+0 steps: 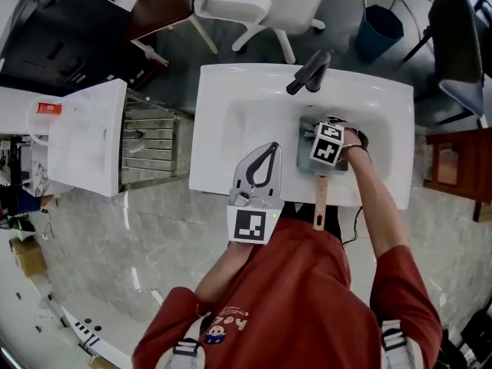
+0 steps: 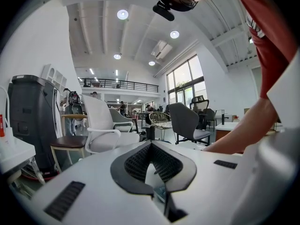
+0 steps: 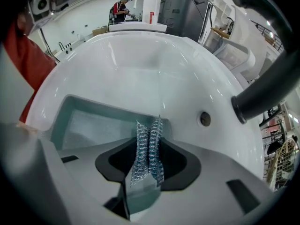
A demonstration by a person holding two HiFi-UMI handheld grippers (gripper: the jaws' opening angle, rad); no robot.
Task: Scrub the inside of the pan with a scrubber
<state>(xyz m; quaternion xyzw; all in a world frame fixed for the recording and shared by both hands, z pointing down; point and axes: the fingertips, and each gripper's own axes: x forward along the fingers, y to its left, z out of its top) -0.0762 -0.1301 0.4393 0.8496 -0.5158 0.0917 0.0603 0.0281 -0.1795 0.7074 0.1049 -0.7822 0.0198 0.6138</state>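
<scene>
Square pale-teal pan (image 1: 305, 149) with a light wooden handle (image 1: 319, 203) sits in the basin of a white ceramic sink (image 1: 221, 129), right of the middle. Its handle reaches back over the sink's front rim towards the person in the red shirt (image 1: 300, 298).

Nearest the person, the left gripper (image 1: 270, 149) hangs over the front rim of the sink, left of the pan and apart from it. Its jaws are pressed together at the tips, with only an empty loop-shaped gap behind them, and nothing is between them in the left gripper view.

A little further in, the right gripper (image 3: 150, 128) is down inside the pan, with its marker cube covering much of the pan floor in the head view. Its jaws pinch a silvery-blue metal mesh scrubber (image 3: 148, 150), which stands folded and upright between them. Ahead of it lie the pan's flat floor and low far wall. Whether the scrubber touches the floor cannot be told.

Beyond the pan rises the smooth basin wall, with a small round overflow hole (image 3: 205, 119). A black faucet (image 1: 310, 73) arches over the basin from the sink's back edge.

Past the sink stand a white swivel chair (image 1: 261, 2) and a blue bin (image 1: 378, 29) on the grey floor.
</scene>
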